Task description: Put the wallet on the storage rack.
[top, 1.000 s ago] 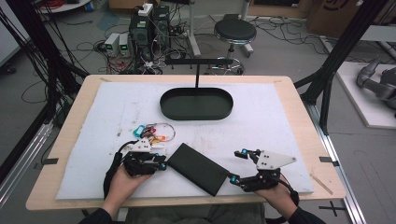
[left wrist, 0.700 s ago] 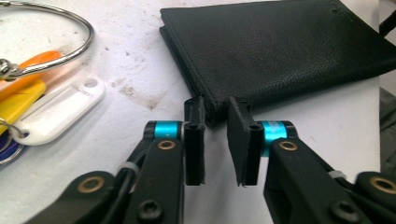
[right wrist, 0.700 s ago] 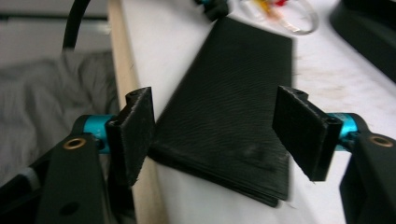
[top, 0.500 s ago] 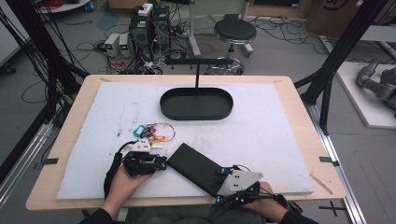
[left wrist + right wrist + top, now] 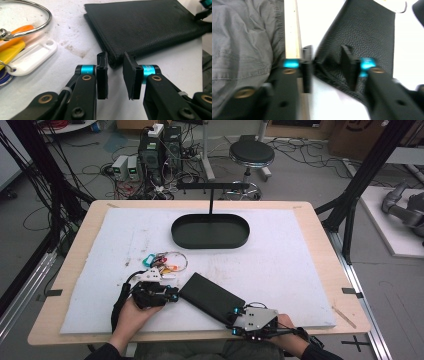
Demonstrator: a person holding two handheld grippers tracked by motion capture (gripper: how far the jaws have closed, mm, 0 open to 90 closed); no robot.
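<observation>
A flat black leather wallet (image 5: 210, 296) lies slantwise on the white mat near the front edge. My left gripper (image 5: 175, 293) is at its left corner. In the left gripper view that corner (image 5: 150, 27) sits wedged between the pads of the left gripper (image 5: 115, 58), which is shut on it. My right gripper (image 5: 234, 316) is at the wallet's near right corner by the table edge. Its jaws have just been closing with the wallet (image 5: 362, 37) between them, and the right gripper (image 5: 327, 55) now pinches that corner, creasing the leather.
A key ring with coloured and white tags (image 5: 165, 261) lies just behind the left gripper, close to the wallet (image 5: 27, 57). A black oval tray (image 5: 176, 232) with a T-shaped stand (image 5: 211, 186) sits mid-table. The wooden table edge (image 5: 291, 30) is right beside the right jaws.
The right hand has moved left and toward the front edge, from the wallet's right side onto its near corner, and its jaws have closed there. The left gripper has stayed put.
</observation>
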